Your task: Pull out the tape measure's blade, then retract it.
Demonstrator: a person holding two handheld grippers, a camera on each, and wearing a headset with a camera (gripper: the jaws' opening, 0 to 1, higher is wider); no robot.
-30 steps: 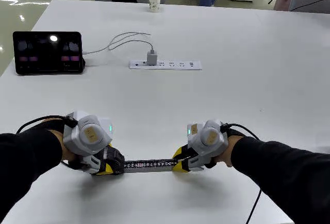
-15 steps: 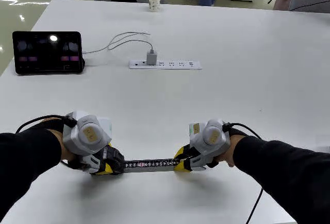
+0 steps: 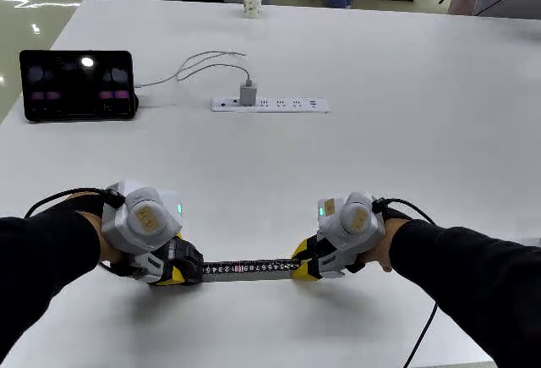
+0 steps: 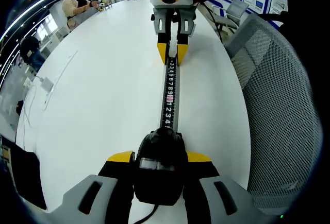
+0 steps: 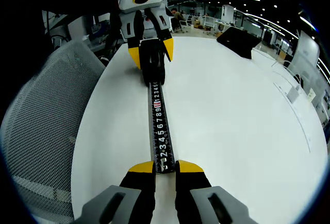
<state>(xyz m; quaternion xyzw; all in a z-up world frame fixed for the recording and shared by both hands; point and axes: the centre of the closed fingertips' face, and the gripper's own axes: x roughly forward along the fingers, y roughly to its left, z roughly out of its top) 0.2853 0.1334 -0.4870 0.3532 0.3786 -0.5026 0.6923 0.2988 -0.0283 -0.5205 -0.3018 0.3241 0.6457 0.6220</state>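
A black tape measure case (image 4: 161, 163) sits between the yellow-tipped jaws of my left gripper (image 3: 175, 268), which is shut on it. Its dark numbered blade (image 3: 249, 266) runs flat along the white table to my right gripper (image 3: 303, 268), shut on the blade's end (image 5: 164, 166). In the left gripper view the blade (image 4: 170, 90) stretches ahead to the other gripper (image 4: 172, 54). In the right gripper view the blade (image 5: 158, 126) leads to the case (image 5: 152, 62) held at the far end.
A dark tablet (image 3: 79, 85) lies at the back left. A white power strip (image 3: 270, 105) with a plugged charger and cable lies mid-table. A paper cup (image 3: 253, 2) stands at the far edge. A mesh chair (image 4: 281, 105) is beside the table's near edge.
My right gripper has moved a little further right with the blade's end, so more of the blade shows. The left gripper and case have stayed put.
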